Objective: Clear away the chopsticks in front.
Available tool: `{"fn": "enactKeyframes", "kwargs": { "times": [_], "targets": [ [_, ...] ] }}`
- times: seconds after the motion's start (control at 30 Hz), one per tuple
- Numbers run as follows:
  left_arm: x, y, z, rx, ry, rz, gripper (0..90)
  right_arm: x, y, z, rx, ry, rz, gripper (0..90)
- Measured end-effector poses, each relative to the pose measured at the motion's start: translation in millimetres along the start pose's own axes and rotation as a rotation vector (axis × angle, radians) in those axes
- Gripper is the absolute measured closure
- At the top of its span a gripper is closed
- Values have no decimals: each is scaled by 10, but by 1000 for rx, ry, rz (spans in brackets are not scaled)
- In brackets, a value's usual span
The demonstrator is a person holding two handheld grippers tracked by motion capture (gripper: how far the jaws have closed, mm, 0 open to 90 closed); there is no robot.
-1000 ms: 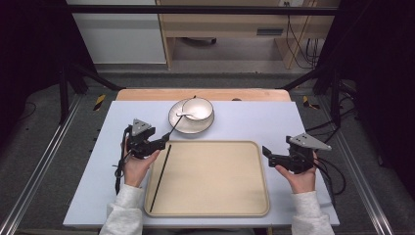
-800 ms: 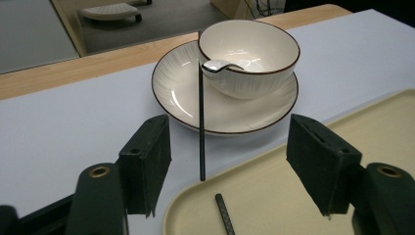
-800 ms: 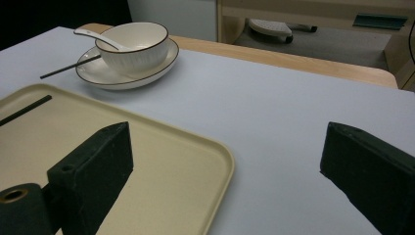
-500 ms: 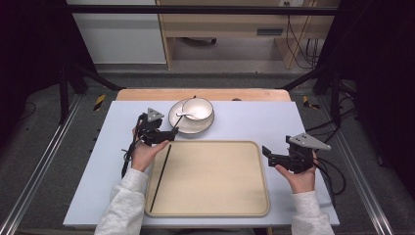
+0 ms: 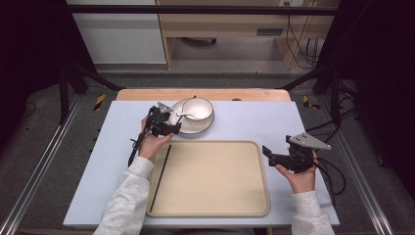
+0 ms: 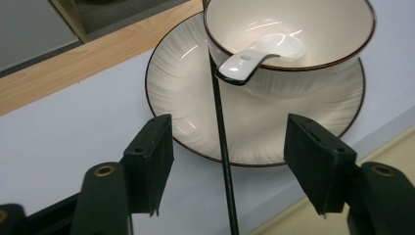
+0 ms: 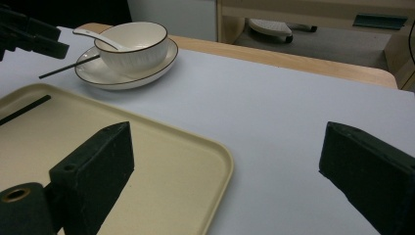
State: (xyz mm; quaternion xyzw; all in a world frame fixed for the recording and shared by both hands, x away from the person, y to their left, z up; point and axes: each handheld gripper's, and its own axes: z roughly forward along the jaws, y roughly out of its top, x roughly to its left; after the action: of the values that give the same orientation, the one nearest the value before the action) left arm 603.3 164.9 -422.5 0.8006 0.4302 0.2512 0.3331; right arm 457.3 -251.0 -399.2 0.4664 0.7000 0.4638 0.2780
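Across the middle of the high view lies the pale blue table top (image 5: 254, 122), and on its lower centre sits the beige tray (image 5: 215, 181), the largest thing on it. Along the tray's left edge lies one black chopstick (image 5: 160, 177), flat and slanting slightly. Above the tray, at upper centre, stands the plate (image 5: 198, 128) with the white bowl (image 5: 198, 108) on it, and a white spoon (image 5: 183, 115) rests in the bowl with its handle over the near rim.

At the plate's left rim sits the left gripper (image 5: 172, 128). In the left gripper view its jaws stand apart and have just been closing; a second chopstick (image 6: 221, 147) runs up between them, leaning on the plate's rim, and touches neither pad, so nothing is gripped.

At the right of the high view, just beside the tray's right edge, the right gripper (image 5: 268, 152) hangs over the table top. In the right gripper view its jaws are wide apart with nothing between them.
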Motion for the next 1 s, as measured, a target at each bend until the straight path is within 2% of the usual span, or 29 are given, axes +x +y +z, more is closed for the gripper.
{"fn": "enactKeyframes", "kwargs": {
  "times": [0.23, 0.43, 0.53, 0.57, 0.73, 0.83, 1.0],
  "targets": [
    [39, 53, 154, 25, -1, 6, 425, -3, 0, 0, 2, -2, 0, 65],
    [52, 19, 286, 47, 12, 23, 480, -10, 2, -6, -2, -1, -1, 66],
    [74, 13, 348, 37, 10, 8, 525, -9, 2, -2, -1, -2, -1, 67],
    [82, 29, 397, 63, 4, 12, 555, -9, 0, 1, 2, -1, -5, 67],
    [56, 90, 462, 56, 3, 4, 632, -11, -1, 0, 4, -3, -5, 68],
    [45, 100, 517, 84, 9, 15, 665, -14, -2, -2, 4, -4, -4, 68],
    [60, 105, 549, 91, -11, -3, 740, -17, 0, -8, 3, -4, -4, 68]
  ]
}}
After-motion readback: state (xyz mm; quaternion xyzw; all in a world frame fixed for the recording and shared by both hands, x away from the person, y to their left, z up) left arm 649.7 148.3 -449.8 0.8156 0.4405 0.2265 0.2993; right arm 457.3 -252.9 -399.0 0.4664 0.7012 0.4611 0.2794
